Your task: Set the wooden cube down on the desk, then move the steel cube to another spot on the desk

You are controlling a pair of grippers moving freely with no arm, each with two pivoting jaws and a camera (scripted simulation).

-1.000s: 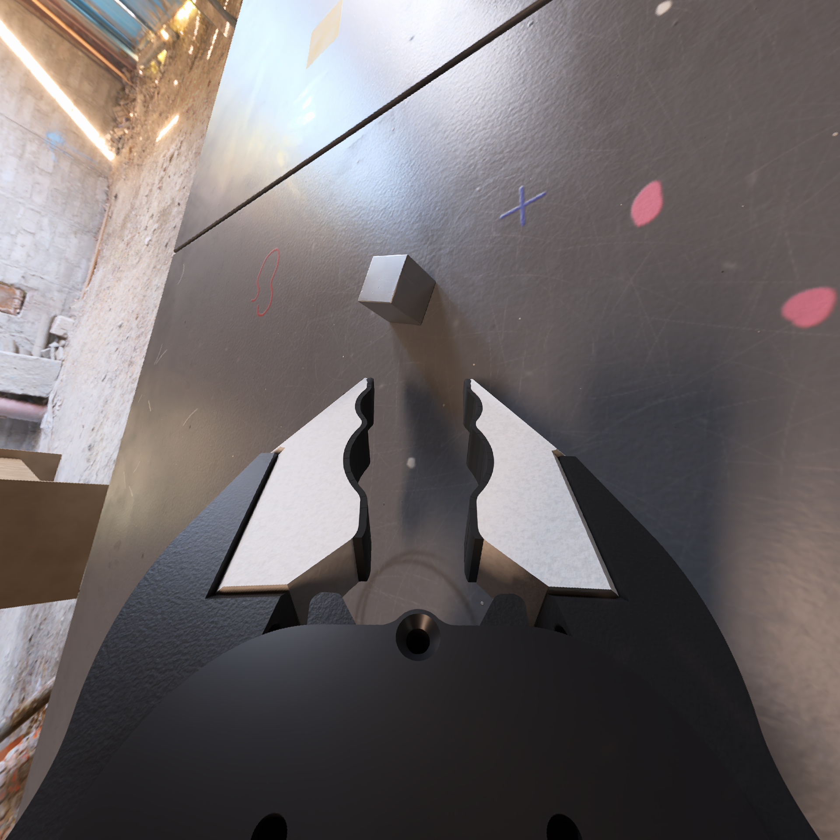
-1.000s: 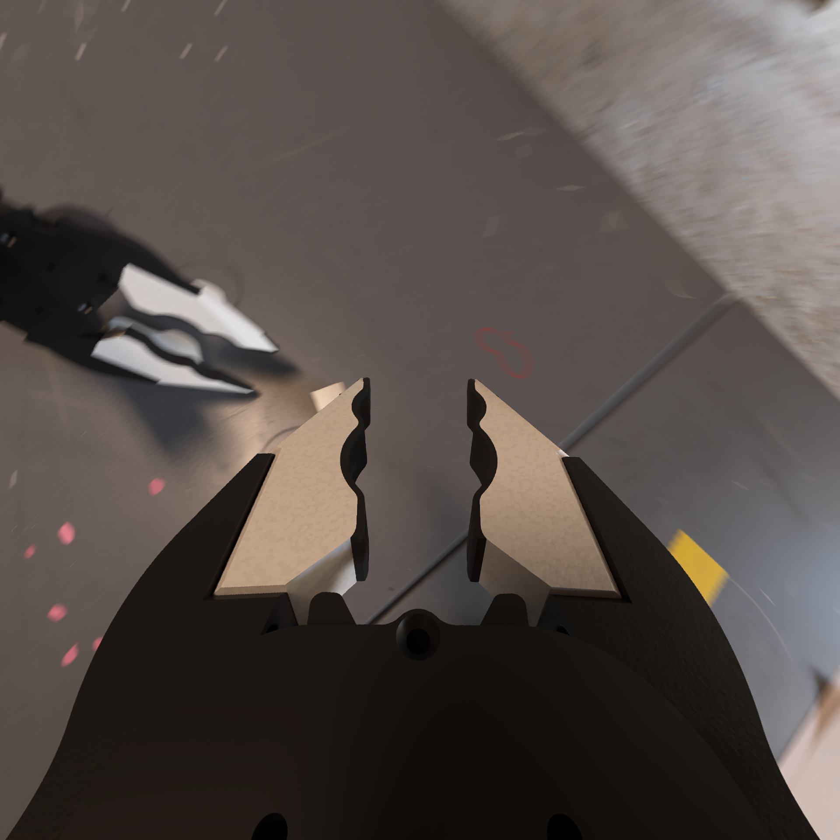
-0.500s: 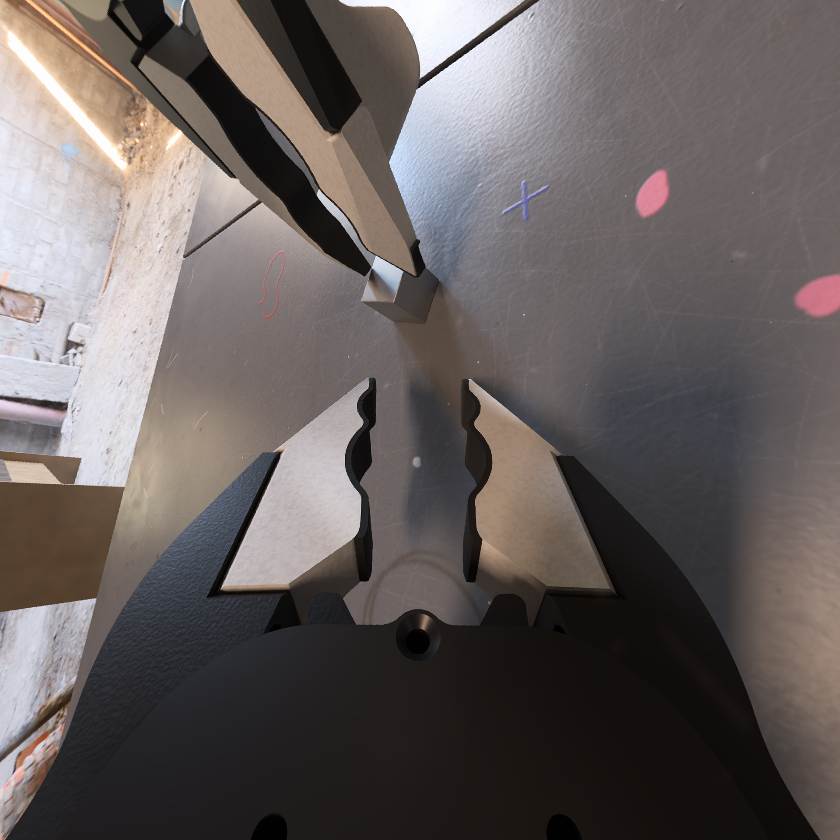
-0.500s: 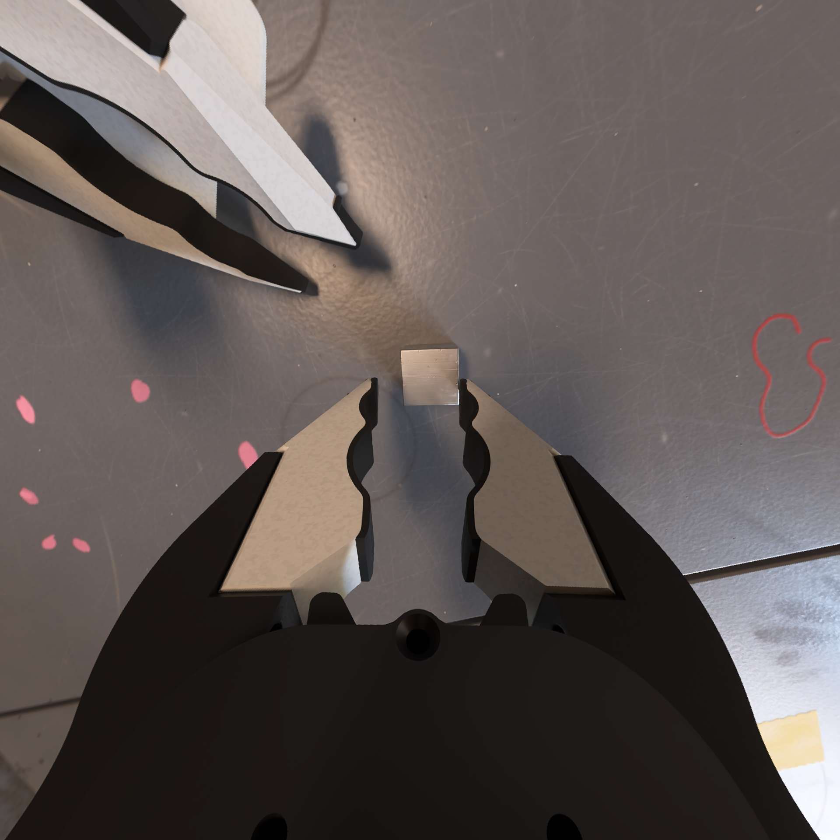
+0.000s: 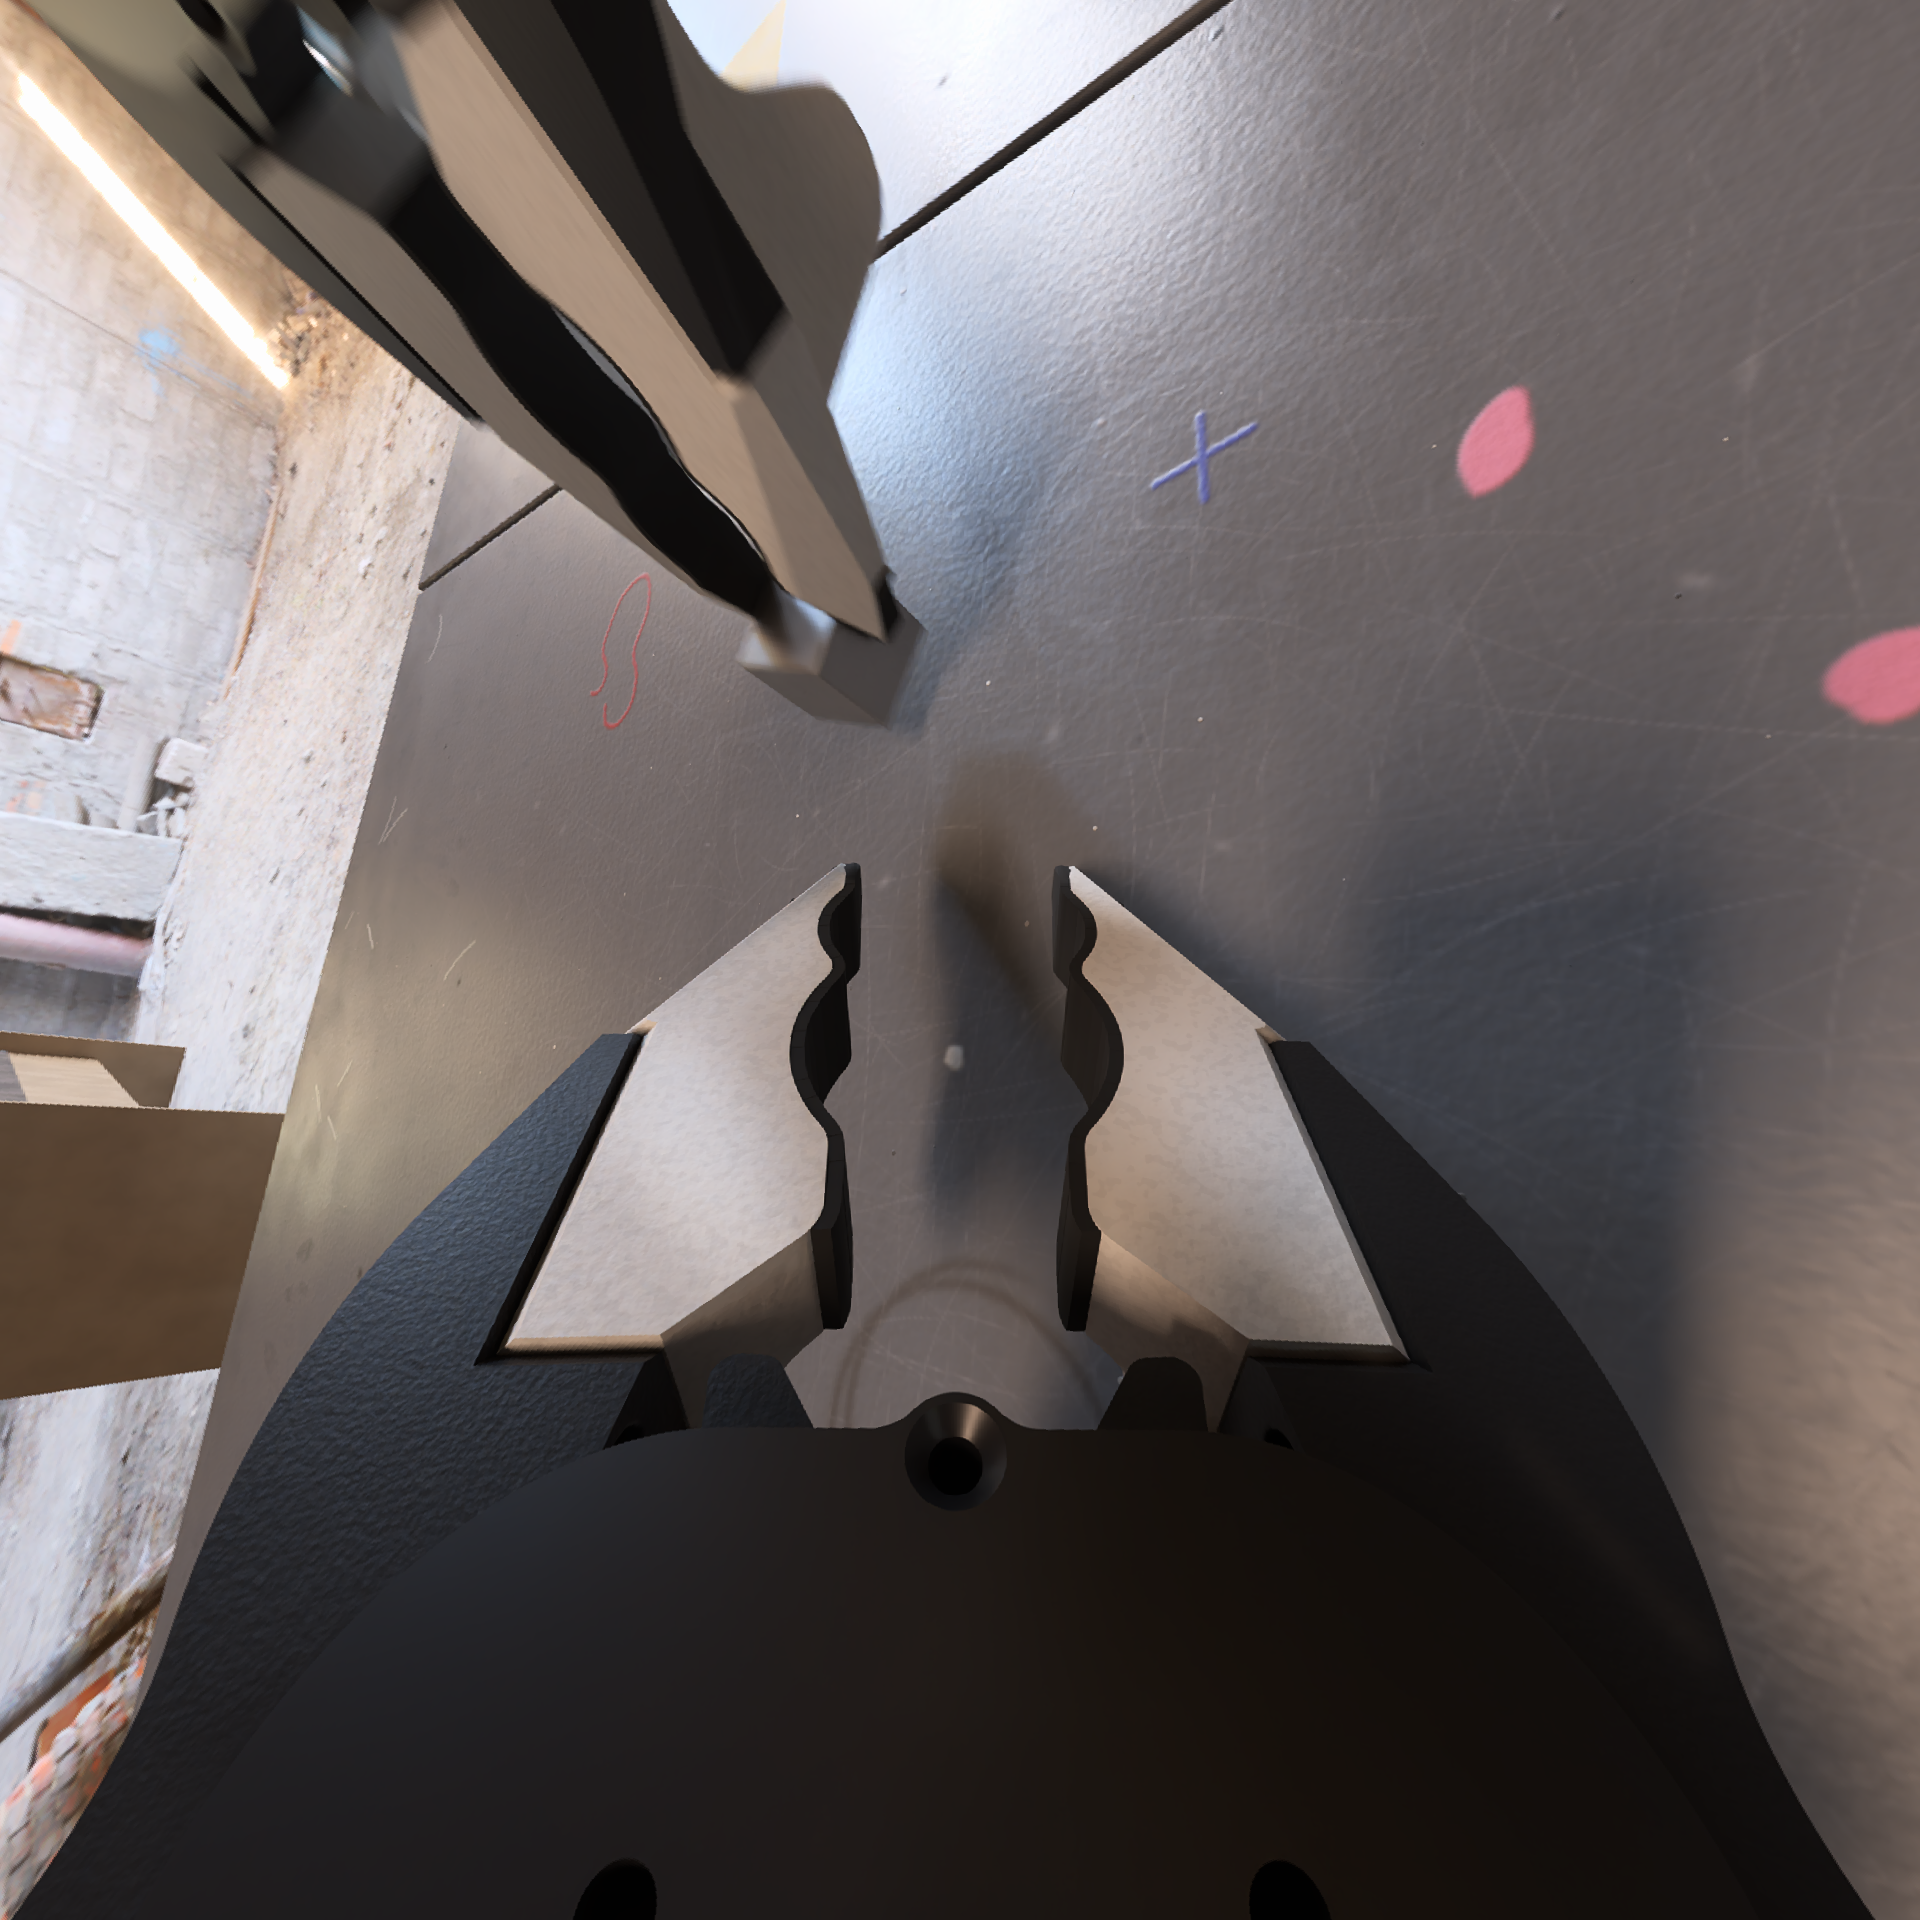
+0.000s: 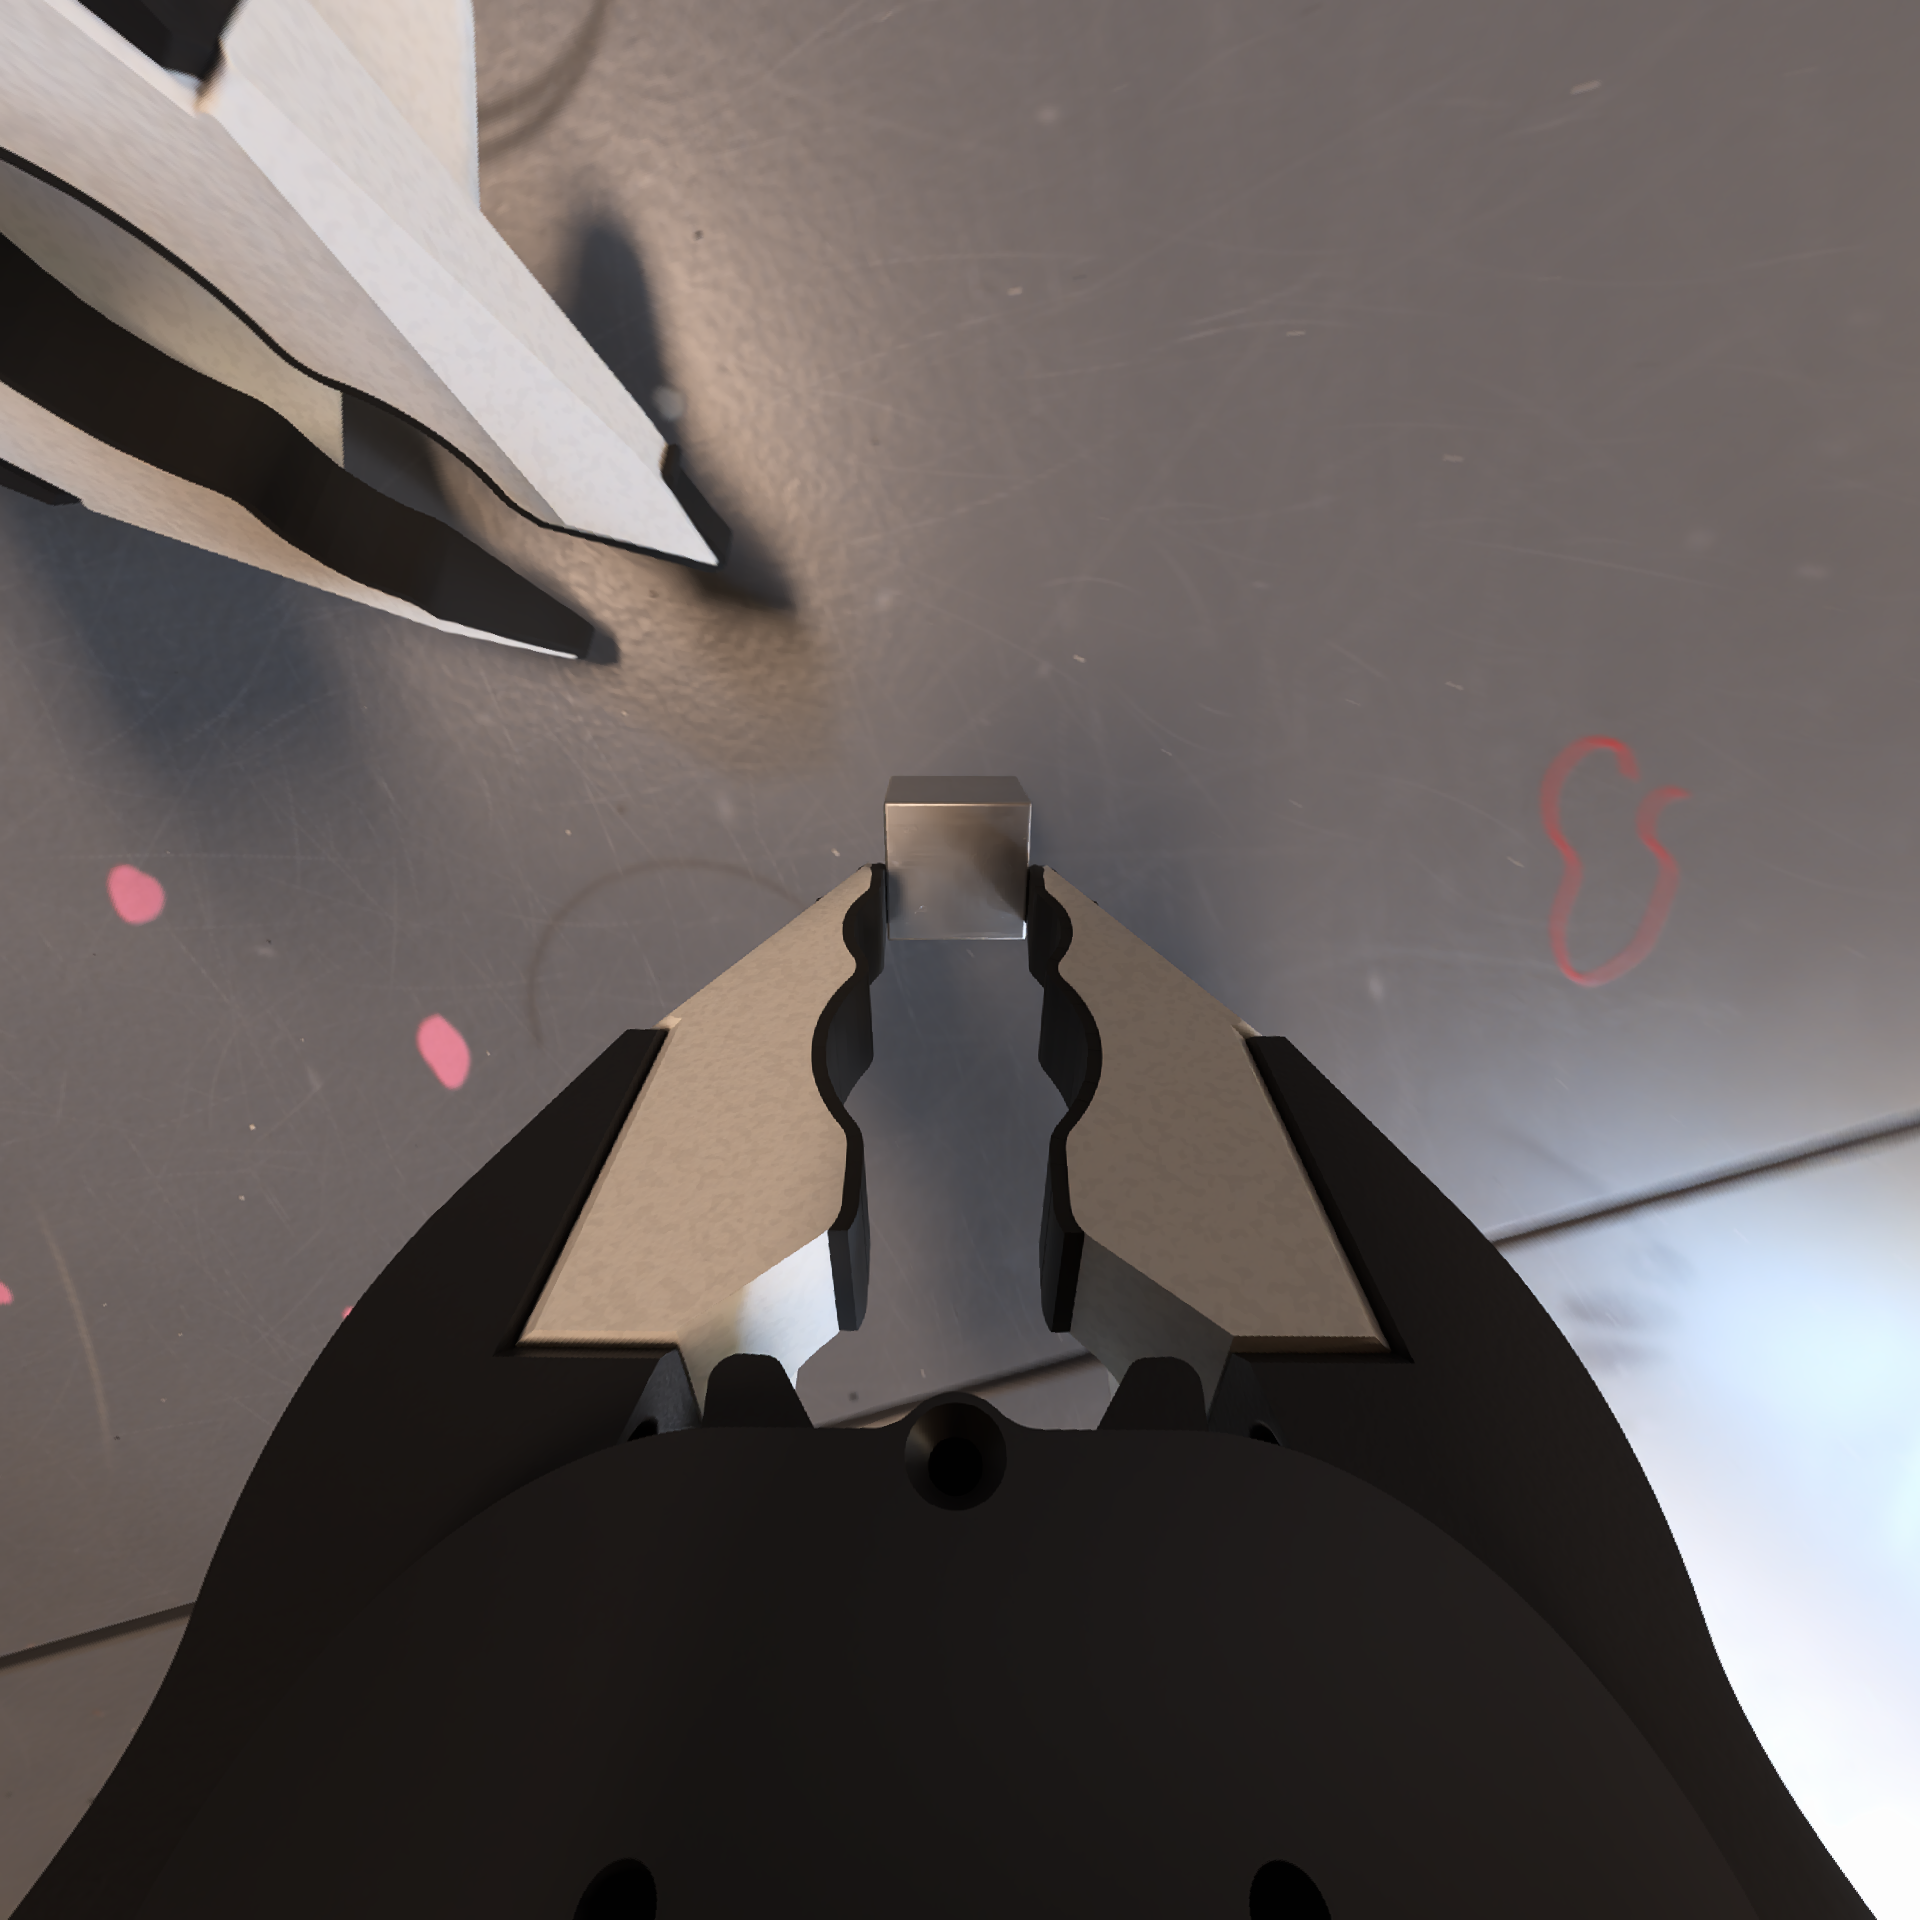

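The steel cube (image 6: 956,842) is small and shiny and sits clamped between the fingertips of my right gripper (image 6: 956,883). In the left wrist view the right gripper (image 5: 831,623) reaches in from the upper left and holds the cube (image 5: 821,675) slightly above the dark desk (image 5: 1351,935). My left gripper (image 5: 956,883) is open and empty, close above the desk, a short way from the cube. It also shows in the right wrist view (image 6: 649,603) at upper left. No wooden cube is in view.
The desk bears a red scribble (image 5: 623,655), a blue cross (image 5: 1203,455) and pink spots (image 5: 1494,442). A seam (image 6: 1662,1184) crosses the desk top. A cardboard box (image 5: 104,1216) stands past the desk's left edge, beside rough concrete.
The right gripper came in over the steel cube, closed its fingers on it and raised it a little, shifting it left in the left wrist view. The left gripper stayed nearly still.
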